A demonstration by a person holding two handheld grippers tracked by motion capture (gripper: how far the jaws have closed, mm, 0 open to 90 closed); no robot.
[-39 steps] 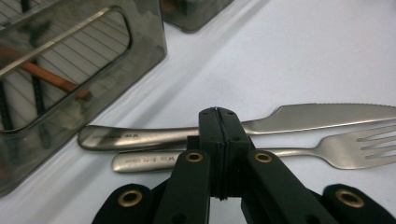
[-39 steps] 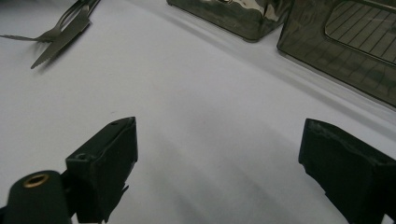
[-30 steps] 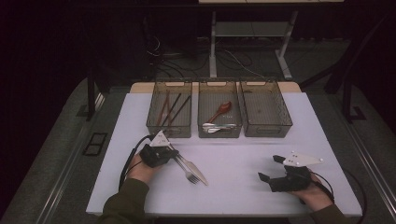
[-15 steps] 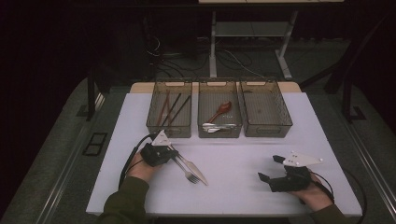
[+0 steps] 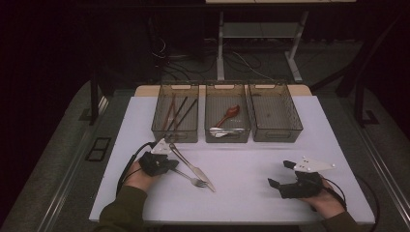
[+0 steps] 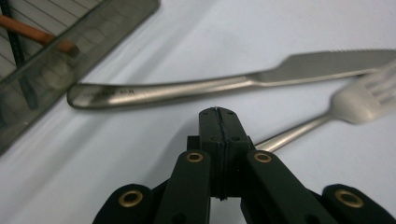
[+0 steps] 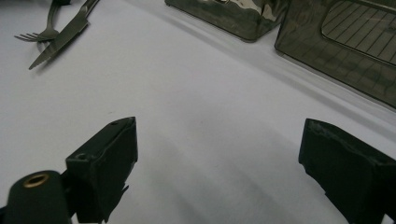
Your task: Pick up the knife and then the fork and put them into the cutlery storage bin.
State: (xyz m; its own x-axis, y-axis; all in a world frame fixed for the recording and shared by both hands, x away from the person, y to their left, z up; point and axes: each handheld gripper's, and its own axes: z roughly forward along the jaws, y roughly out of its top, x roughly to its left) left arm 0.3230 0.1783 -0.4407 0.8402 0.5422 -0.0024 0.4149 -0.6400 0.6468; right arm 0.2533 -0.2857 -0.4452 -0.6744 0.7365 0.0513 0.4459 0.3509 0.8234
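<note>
Since a moment ago almost nothing has shifted: my left tool (image 5: 167, 163) still sits at the handle end of the fork (image 5: 195, 181), and my right tool (image 5: 288, 180) has only settled a touch nearer the table's (image 5: 251, 154) near edge. In the left gripper view my left tool's jaws are pressed together, and the fork's handle runs in under their tip from the right, so I cannot tell whether it is pinched or merely lying beneath them. The fork's tines are cut off by the right edge of that view, blurred. Just ahead of the left tool lies the knife (image 6: 224, 84), its handle toward the left, blade running off right; lettering on the handle is too soft to read. Further left and ahead is the corner of the left bin (image 6: 60, 56), with a brown stick (image 6: 32, 30) partly seen through its smoky wall. My right tool's jaws stand wide apart with bare white table between and ahead of them; the fork and knife lie well off to its far left, and the middle bin (image 7: 224, 14) and right bin (image 7: 345, 42) sit ahead to the right, cropped by the frame. From above, the middle bin holds a red spoon (image 5: 228, 115) and a pale utensil (image 5: 225, 131) I cannot make out. Open table stretches between my two tools.
</note>
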